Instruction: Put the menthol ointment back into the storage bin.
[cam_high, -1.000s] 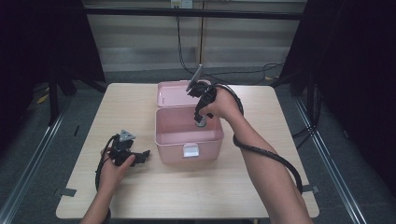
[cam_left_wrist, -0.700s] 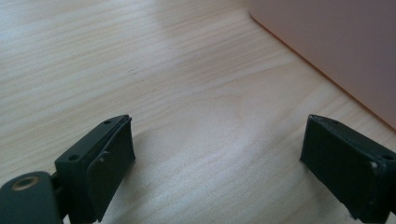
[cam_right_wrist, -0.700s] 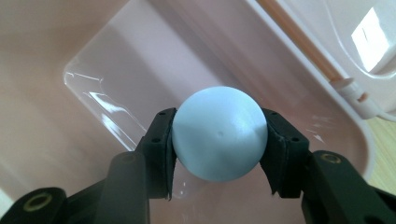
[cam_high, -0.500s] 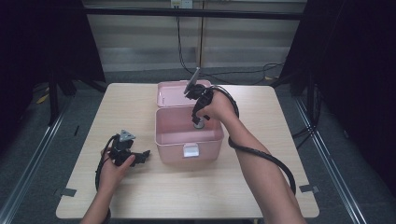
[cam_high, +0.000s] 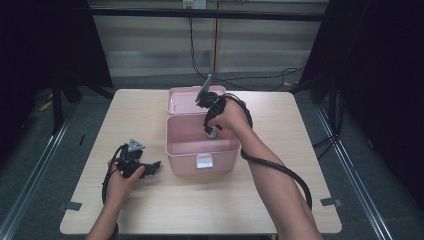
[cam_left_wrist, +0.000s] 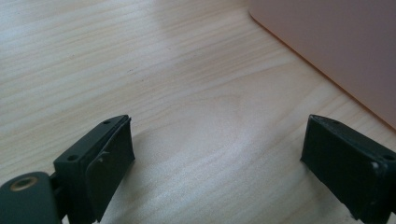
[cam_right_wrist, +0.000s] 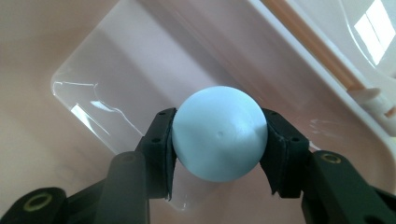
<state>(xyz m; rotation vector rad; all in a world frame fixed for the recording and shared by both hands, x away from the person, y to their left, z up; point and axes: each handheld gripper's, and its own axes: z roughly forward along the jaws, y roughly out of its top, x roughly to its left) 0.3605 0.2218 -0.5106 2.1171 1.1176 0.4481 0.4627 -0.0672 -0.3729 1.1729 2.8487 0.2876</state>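
1. Hanging over the open pink box (cam_high: 200, 147), the right gripper (cam_high: 212, 131) points almost straight down into it, near the box's back wall, on the side toward the hinged lid (cam_high: 186, 99).

2. Its jaws are closed partway on a pale blue ball (cam_right_wrist: 219, 133), one pad on each flank of it, so the ball sits squarely between the fingertips with nothing else touching it that I can see.

3. Below the ball in the right gripper view lies the box's smooth pink floor with a clear glossy patch on it; the ball looks to be above that floor, not resting on it, though how high I cannot tell.

4. The ball is round, so no long axis matters; what counts is that the box floor lies directly beneath the jaws. I judge a release here would drop the ball inside the box, where it may roll.

5. The left gripper (cam_high: 134, 165) rests on the table (cam_high: 280, 200) just beside the box's left front corner, jaws spread wide and empty, well apart from the ball.
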